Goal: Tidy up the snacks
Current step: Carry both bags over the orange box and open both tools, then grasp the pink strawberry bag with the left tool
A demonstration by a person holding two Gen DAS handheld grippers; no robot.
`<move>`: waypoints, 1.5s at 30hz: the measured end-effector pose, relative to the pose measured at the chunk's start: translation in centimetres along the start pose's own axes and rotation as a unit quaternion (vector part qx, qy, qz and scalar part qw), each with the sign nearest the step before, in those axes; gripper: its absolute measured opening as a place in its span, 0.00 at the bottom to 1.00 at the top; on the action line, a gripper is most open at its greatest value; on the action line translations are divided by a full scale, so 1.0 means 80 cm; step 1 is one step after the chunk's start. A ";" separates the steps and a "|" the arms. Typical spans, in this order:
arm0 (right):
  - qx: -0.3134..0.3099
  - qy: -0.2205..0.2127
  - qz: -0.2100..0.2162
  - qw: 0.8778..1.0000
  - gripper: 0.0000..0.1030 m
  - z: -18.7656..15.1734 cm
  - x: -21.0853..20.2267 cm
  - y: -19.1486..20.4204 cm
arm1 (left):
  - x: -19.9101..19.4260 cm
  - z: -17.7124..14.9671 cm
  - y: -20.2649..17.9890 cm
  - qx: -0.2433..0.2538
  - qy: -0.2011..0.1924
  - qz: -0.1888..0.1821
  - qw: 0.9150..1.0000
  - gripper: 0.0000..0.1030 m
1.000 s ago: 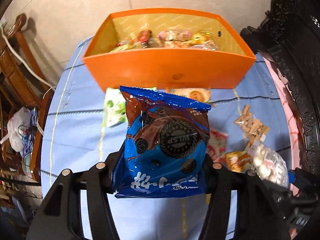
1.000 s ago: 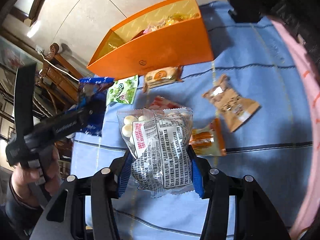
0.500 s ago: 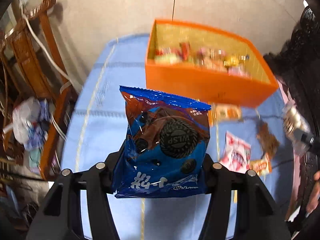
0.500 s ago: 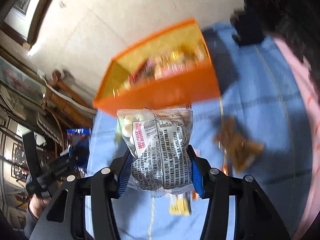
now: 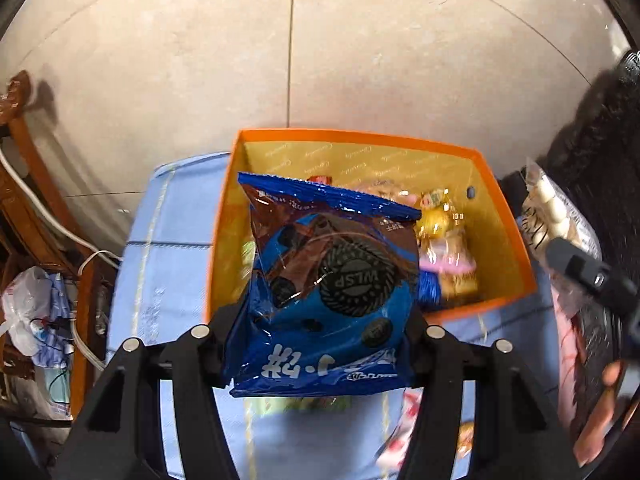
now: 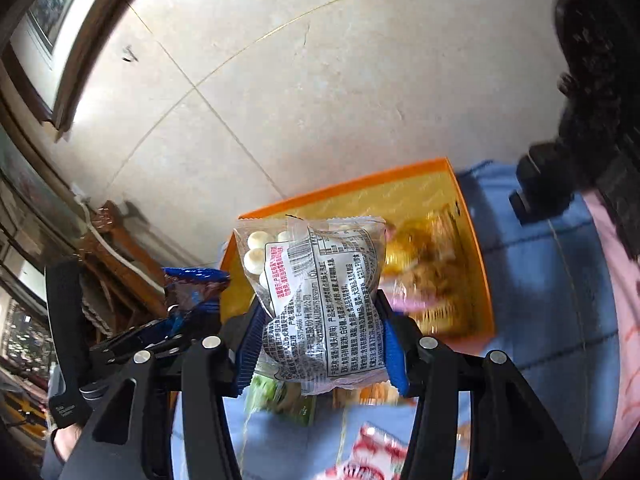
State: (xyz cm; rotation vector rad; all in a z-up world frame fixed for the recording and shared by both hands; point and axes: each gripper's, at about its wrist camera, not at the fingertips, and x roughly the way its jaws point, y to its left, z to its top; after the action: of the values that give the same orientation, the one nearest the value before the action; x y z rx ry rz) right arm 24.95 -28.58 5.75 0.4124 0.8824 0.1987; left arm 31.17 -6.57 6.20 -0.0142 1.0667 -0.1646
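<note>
Gripping a blue cookie bag marked "WLSP", left tongs; right tongs grasp a clear barcoded packet.

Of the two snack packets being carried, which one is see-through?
The clear packet of white balls in the right gripper; the left gripper holds an opaque blue cookie bag.

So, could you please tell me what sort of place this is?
Probably a room in a home: a table under a blue cloth bearing an orange snack box, a carved wooden chair and a tiled floor.
</note>
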 end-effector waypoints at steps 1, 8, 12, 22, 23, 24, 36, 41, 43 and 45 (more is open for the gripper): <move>-0.002 -0.002 -0.009 1.000 0.51 0.004 0.007 0.003 | 0.009 0.008 -0.001 -0.003 0.006 0.003 1.000 0.55; -0.004 -0.002 -0.081 0.997 0.71 0.015 0.049 -0.008 | 0.032 0.029 0.002 -0.029 0.013 0.044 0.999 0.96; 0.011 -0.009 -0.068 0.998 0.78 -0.007 0.032 -0.026 | 0.026 0.010 0.010 -0.025 0.016 0.031 0.999 0.96; 0.047 0.039 -0.075 0.995 0.90 -0.112 -0.018 -0.077 | -0.007 -0.079 0.003 0.001 0.023 0.021 1.000 0.96; 0.048 0.043 -0.078 0.995 0.90 -0.125 -0.026 -0.082 | -0.011 -0.092 0.001 0.005 0.028 0.023 0.999 0.96; 0.051 0.046 -0.077 0.995 0.92 -0.135 -0.033 -0.087 | -0.014 -0.100 -0.001 0.010 0.030 0.022 0.999 0.96; 0.087 0.099 -0.069 0.989 0.92 -0.223 -0.078 -0.116 | -0.027 -0.205 -0.021 0.022 0.082 -0.003 0.996 0.96; 0.093 0.108 -0.082 0.986 0.93 -0.238 -0.085 -0.121 | -0.012 -0.244 -0.047 0.053 0.102 -0.004 0.993 0.96; 0.098 0.113 -0.088 0.985 0.93 -0.244 -0.087 -0.129 | -0.004 -0.254 -0.066 0.074 0.113 -0.009 0.991 0.96; 0.106 0.114 -0.089 0.984 0.93 -0.248 -0.090 -0.138 | 0.003 -0.257 -0.082 0.092 0.116 -0.010 0.989 0.96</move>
State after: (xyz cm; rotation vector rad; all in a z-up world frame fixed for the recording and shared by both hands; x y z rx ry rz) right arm 4.94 -35.68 -5.09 0.5130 1.1662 -0.0141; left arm 12.51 -11.71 -3.33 0.1633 1.2796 -0.2883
